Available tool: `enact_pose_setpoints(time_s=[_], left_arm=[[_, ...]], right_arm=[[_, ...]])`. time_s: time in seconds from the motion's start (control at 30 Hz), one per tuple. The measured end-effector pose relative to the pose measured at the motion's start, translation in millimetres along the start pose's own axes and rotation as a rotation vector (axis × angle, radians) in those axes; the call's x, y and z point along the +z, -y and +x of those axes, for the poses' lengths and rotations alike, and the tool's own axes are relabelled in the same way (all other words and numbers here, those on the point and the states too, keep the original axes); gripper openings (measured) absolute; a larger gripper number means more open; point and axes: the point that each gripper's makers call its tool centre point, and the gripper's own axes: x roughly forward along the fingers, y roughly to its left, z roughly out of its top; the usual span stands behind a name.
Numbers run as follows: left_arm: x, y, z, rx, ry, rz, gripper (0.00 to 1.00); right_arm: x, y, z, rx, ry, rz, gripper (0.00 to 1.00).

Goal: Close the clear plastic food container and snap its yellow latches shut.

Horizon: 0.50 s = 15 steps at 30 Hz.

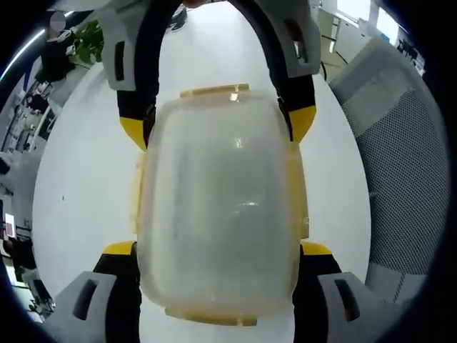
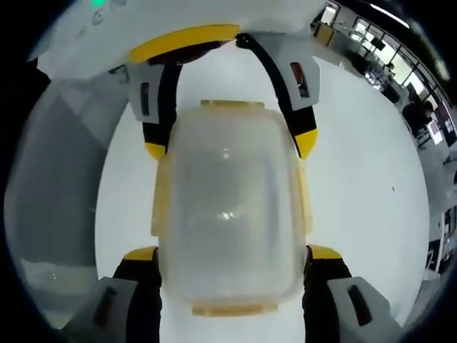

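The clear plastic food container [image 1: 221, 207] lies lid down on the white table [image 1: 78, 179], with pale yellow latches along its edges [image 1: 214, 91]. My left gripper [image 1: 218, 249] rises from the bottom, its yellow-tipped jaws pressed against the container's two long sides. My right gripper [image 1: 216, 127] comes in from the top and clasps the far end the same way. In the right gripper view the container [image 2: 228, 207] sits between my right gripper [image 2: 233, 251] below and my left gripper [image 2: 230, 146] above. The side latches [image 2: 161, 207] lie flat against the walls.
A grey mesh office chair [image 1: 407, 179] stands close to the table's edge, and shows again as the chair [image 2: 50, 186] in the right gripper view. A green plant [image 1: 89, 39] and office desks [image 2: 421, 93] lie beyond the table.
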Motion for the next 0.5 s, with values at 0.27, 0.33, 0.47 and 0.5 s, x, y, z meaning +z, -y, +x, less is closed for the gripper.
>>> enact_pose_setpoints(time_s=[0.27,0.33,0.47,0.5], left_arm=[[-13.5,0.1,-3.6,0.002,0.002,-0.012,0.89],[-16.0,-0.2,-3.7,0.001,0.003,-0.015,0.89],[-22.1,-0.2,-5.7,0.000,-0.002,-0.016,0.90],[-23.8,-0.2,-6.1,0.000,-0.005,-0.015,0.90]], right_arm=[[12.3,0.8,8.7,0.000,-0.014,-0.004,0.84],[14.8,0.7,9.1,0.002,-0.011,-0.006,0.84],[21.5,0.8,11.5,0.003,0.000,-0.006,0.85],[23.6,1.3,12.5,0.003,0.003,-0.004,0.85]])
